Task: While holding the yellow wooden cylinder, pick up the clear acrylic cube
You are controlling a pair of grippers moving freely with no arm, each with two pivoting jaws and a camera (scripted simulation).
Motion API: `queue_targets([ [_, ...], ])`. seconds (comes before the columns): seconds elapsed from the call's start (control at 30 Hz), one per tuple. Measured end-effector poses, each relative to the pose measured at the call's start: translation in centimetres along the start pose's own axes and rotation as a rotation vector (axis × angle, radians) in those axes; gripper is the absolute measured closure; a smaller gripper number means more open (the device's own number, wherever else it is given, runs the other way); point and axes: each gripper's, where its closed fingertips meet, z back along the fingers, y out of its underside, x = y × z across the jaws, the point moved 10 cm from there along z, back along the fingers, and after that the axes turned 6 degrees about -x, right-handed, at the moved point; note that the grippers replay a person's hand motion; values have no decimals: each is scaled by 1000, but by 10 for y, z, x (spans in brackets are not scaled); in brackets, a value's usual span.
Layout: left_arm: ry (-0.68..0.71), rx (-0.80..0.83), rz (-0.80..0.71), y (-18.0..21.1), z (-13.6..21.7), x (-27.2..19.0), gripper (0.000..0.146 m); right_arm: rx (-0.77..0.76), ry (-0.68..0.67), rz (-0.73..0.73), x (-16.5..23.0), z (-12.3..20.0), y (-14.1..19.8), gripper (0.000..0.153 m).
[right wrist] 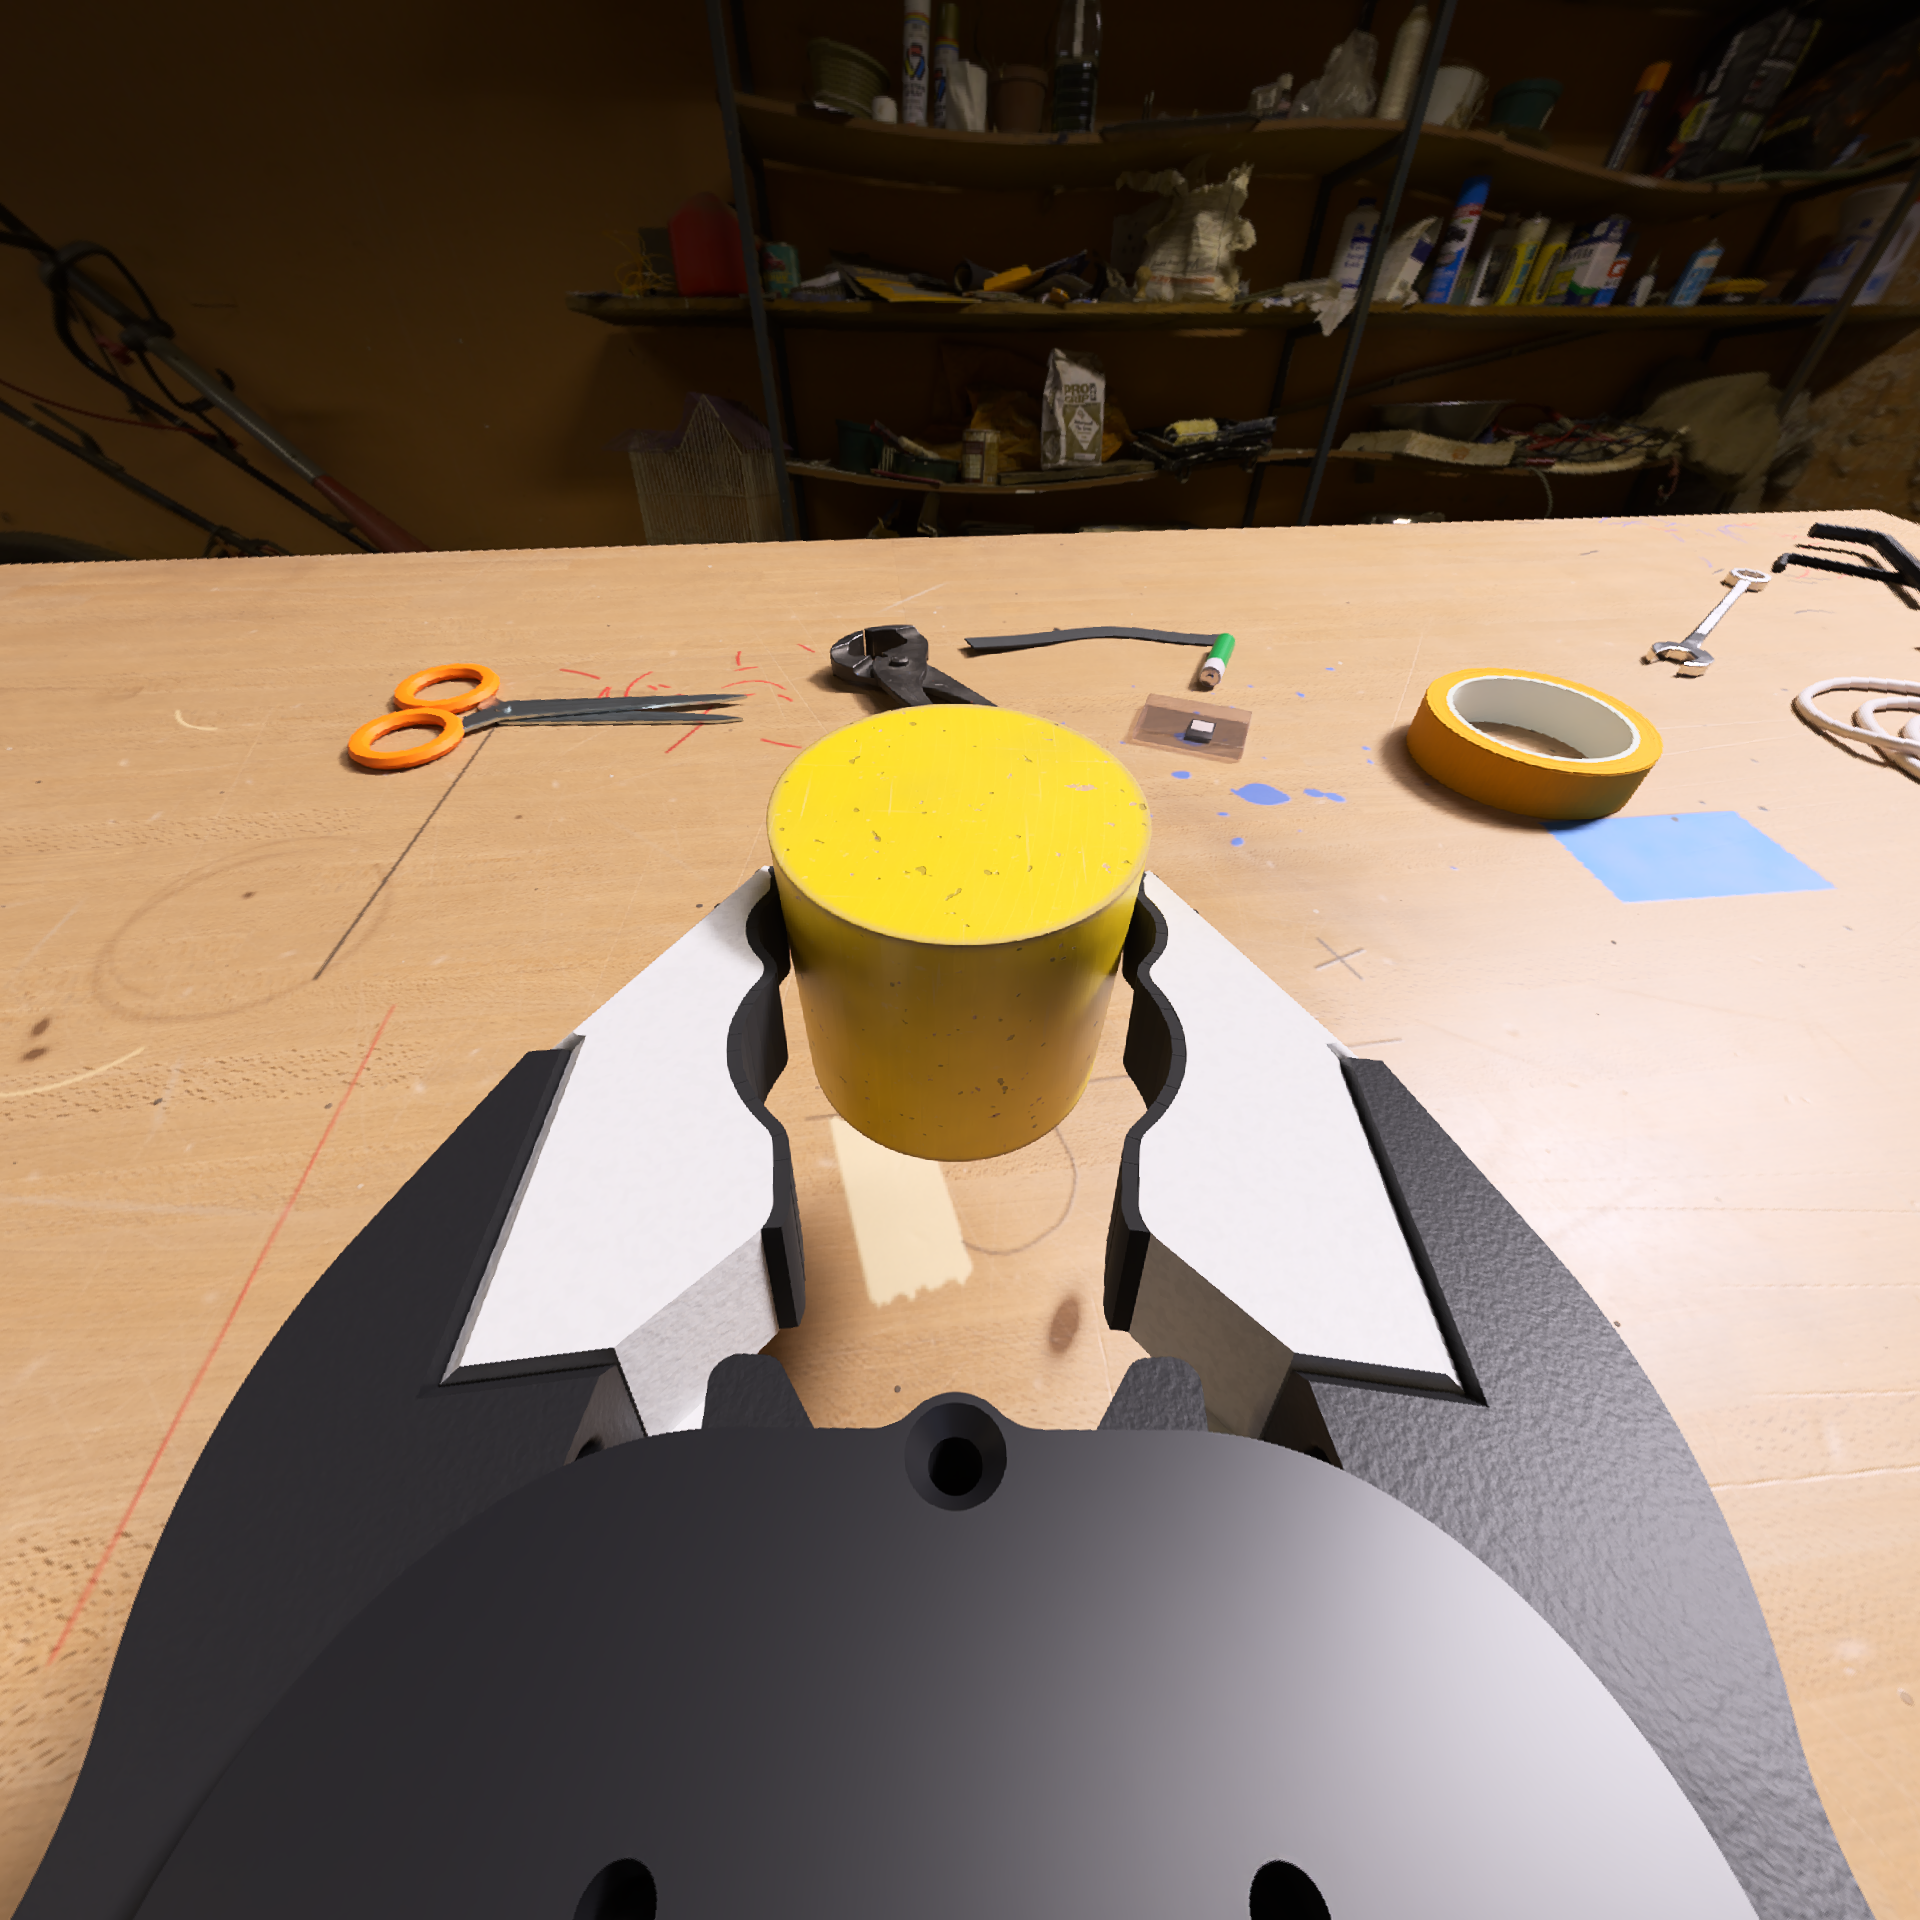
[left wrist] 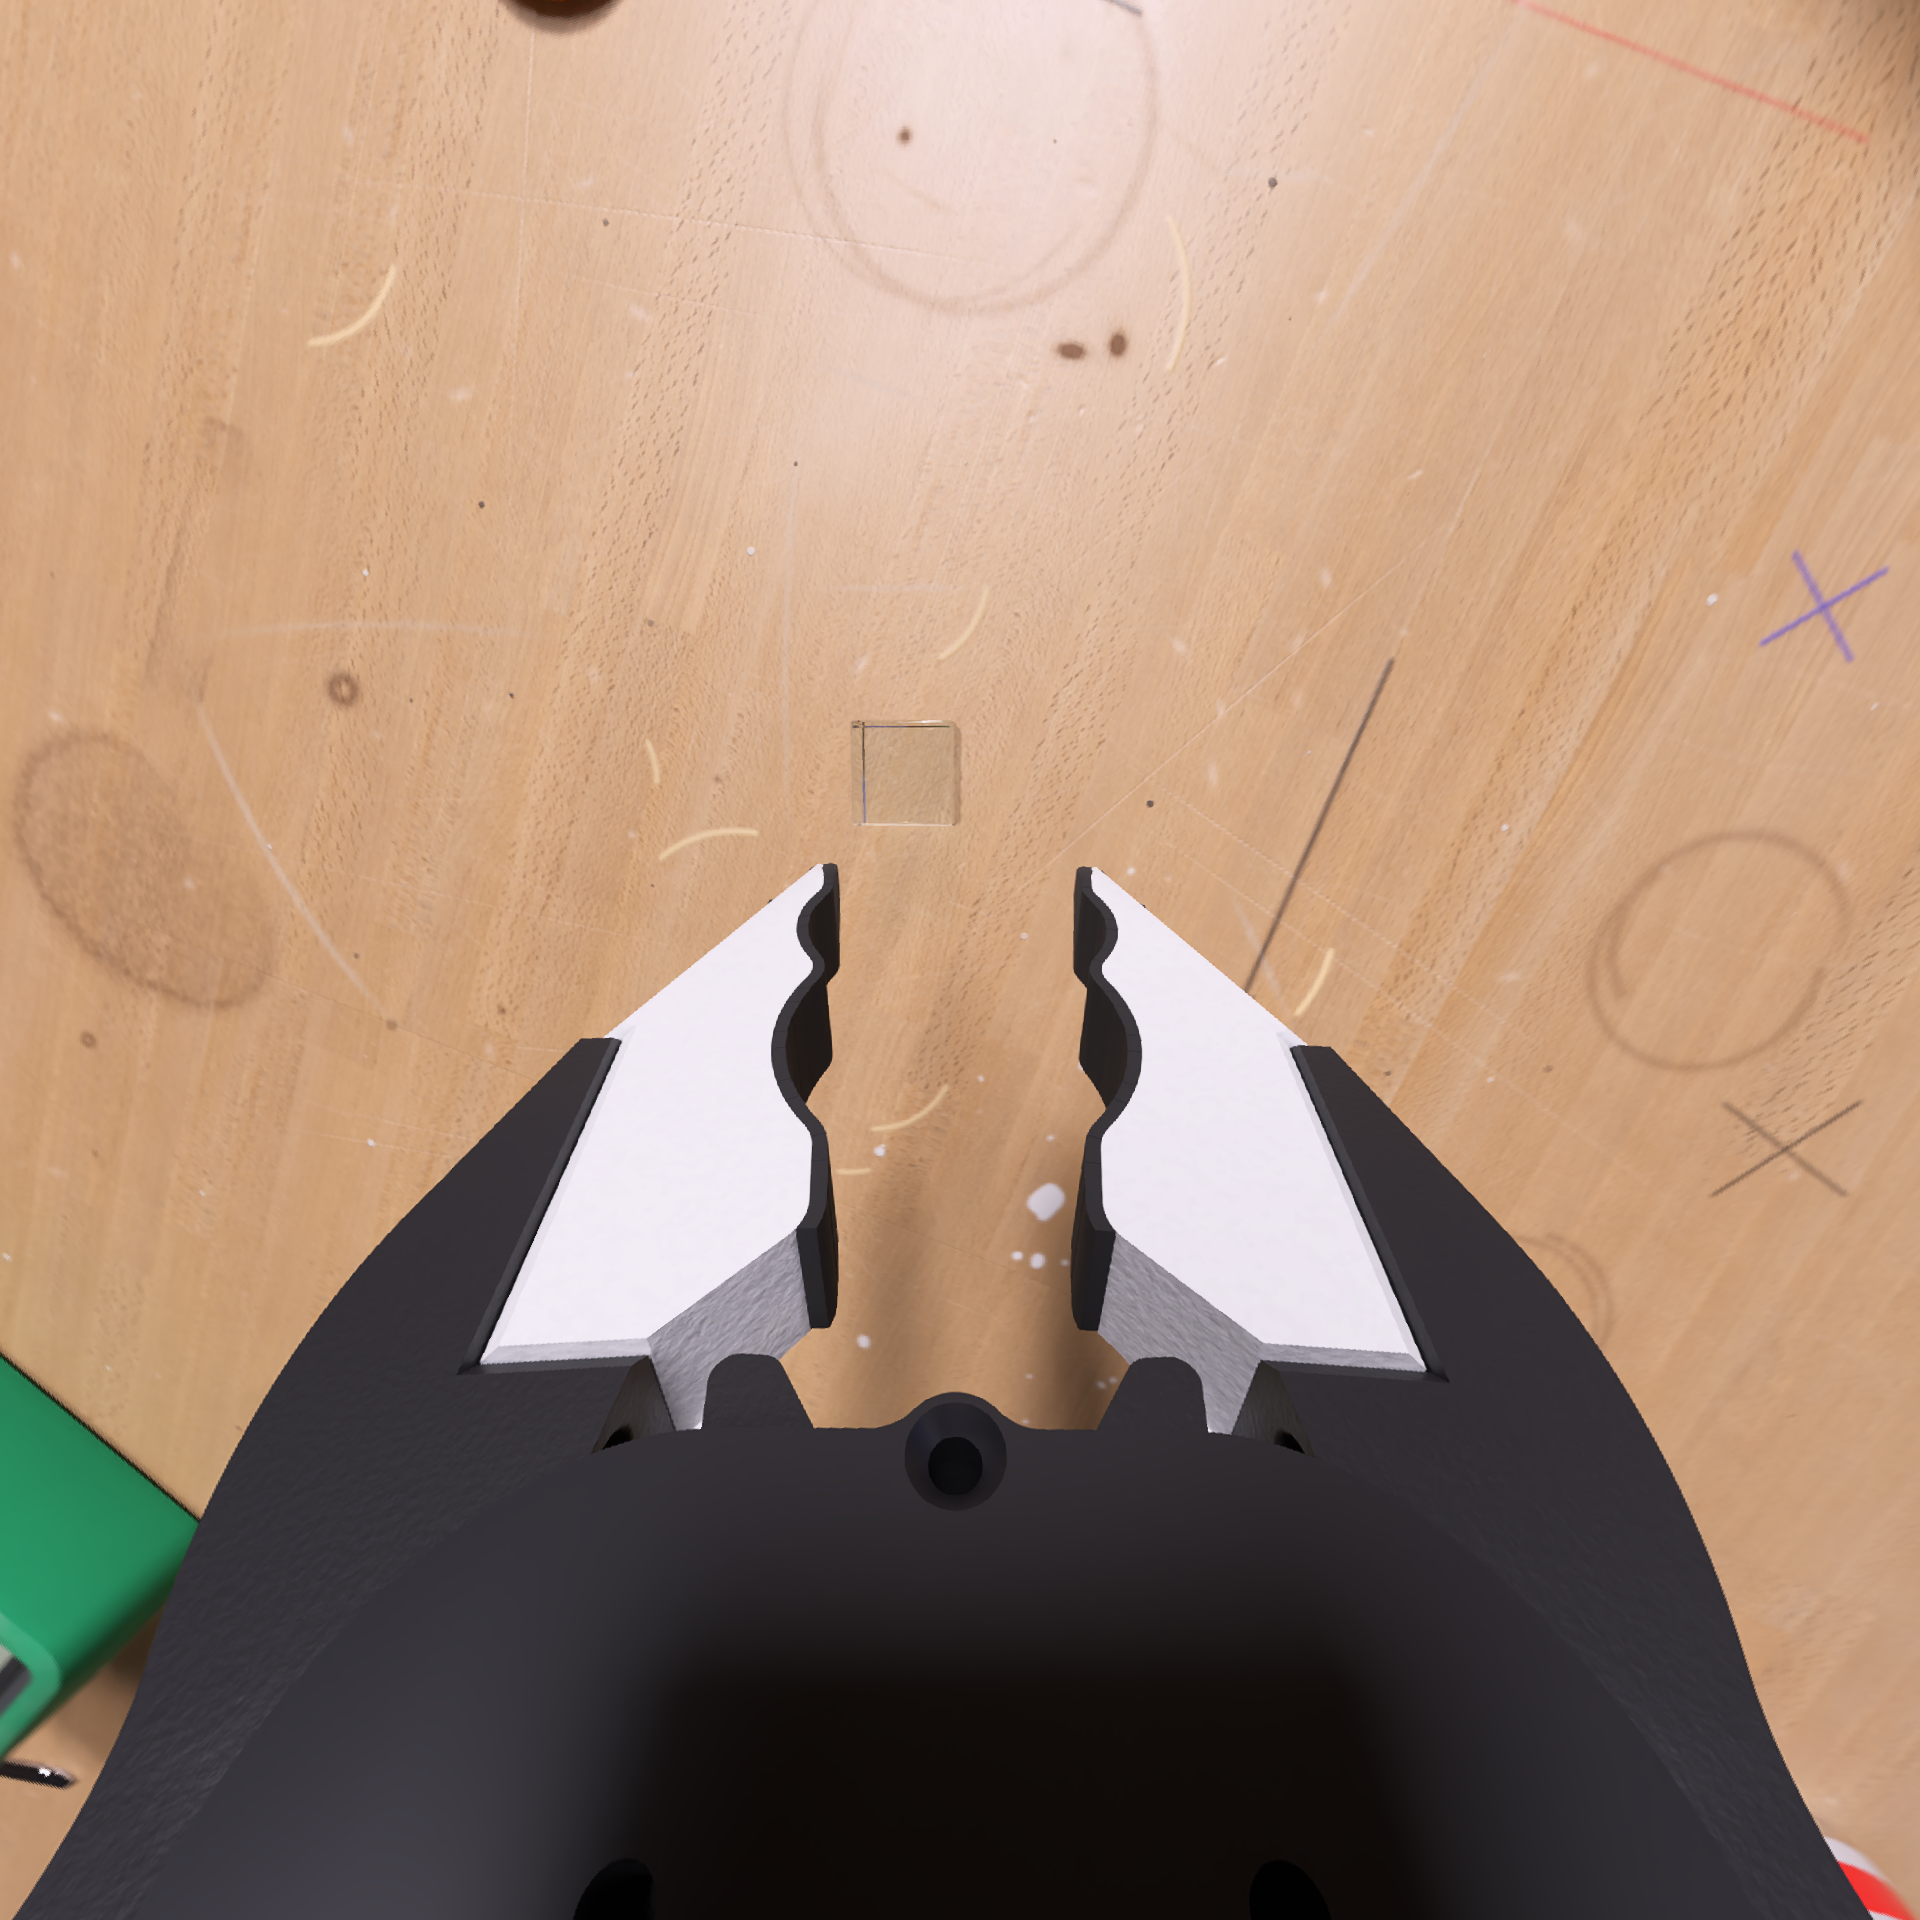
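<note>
In the left wrist view, the clear acrylic cube (left wrist: 905,774) lies on the wooden table, small and nearly see-through. My left gripper (left wrist: 956,878) looks straight down, is open and empty, and its fingertips stand just short of the cube, which sits slightly left of the gap's centre line. In the right wrist view, my right gripper (right wrist: 956,894) is shut on the yellow wooden cylinder (right wrist: 956,925) and holds it upright, clear above the table. The cube does not show in the right wrist view.
In the right wrist view, orange-handled scissors (right wrist: 488,712), black pliers (right wrist: 899,665), a green marker (right wrist: 1216,660), a yellow tape roll (right wrist: 1532,743), a spanner (right wrist: 1704,623) and white cord (right wrist: 1870,722) lie farther off. A green object (left wrist: 62,1548) sits at the left wrist view's lower left.
</note>
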Motion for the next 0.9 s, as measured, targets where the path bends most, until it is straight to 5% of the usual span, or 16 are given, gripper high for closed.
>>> queue_targets([
  [0.27,179,-31,101,-8,-23,20,95,6,-4,-10,0,-1,0,88],
  [0.47,147,102,94,-5,-54,27,93,9,-9,-18,0,-1,-1,88],
  [0.6,156,167,80,-1,-68,28,109,15,-11,-21,0,-2,-1,88],
  [0.63,164,174,72,-1,-68,28,119,15,-11,-21,0,-2,-1,88],
  [0.9,80,-8,-17,-35,3,24,119,11,-13,-9,2,-1,-1,88],
])
